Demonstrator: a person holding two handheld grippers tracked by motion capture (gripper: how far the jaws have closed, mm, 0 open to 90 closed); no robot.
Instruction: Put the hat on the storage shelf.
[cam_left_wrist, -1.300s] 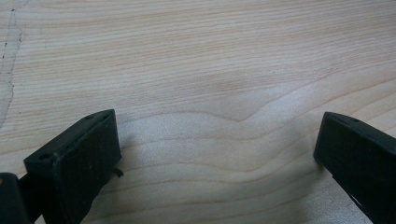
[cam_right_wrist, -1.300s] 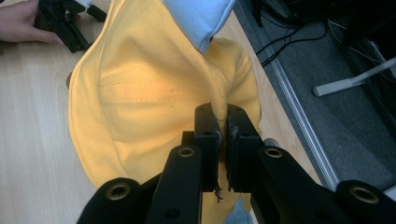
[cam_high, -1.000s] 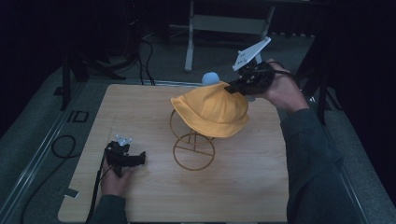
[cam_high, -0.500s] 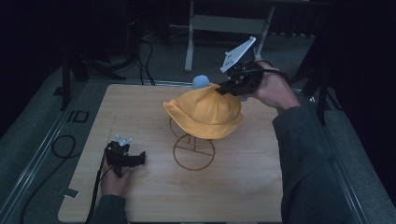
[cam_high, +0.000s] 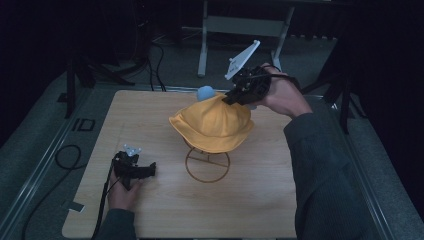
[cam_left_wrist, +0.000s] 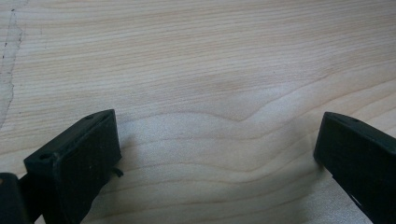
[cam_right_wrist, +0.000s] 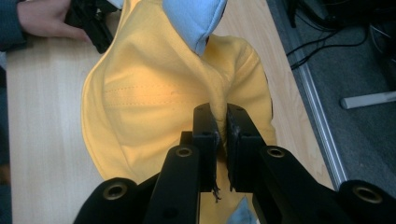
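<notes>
A yellow bucket hat (cam_high: 212, 125) hangs over a gold wire stand (cam_high: 207, 165) in the middle of the wooden table (cam_high: 150, 115). A light blue ball (cam_high: 205, 93) peeks out behind the hat's crown. My right gripper (cam_high: 235, 96) is shut on a pinch of the hat's fabric (cam_right_wrist: 218, 105) at the crown, lifting it. In the right gripper view the blue ball (cam_right_wrist: 194, 18) sits just beyond the pinch. My left gripper (cam_high: 149, 170) rests on the table at the front left, open, its fingers (cam_left_wrist: 79, 154) spread over bare wood.
The stand's ring base sits on the table under the hat. A black cable (cam_high: 60, 160) trails off the table's left edge. A metal table leg frame (cam_high: 240, 25) stands on the floor behind the table.
My right gripper has moved left with the hat's crown in its pinch, and the hat has shifted left on the stand. The left gripper has stayed put.
</notes>
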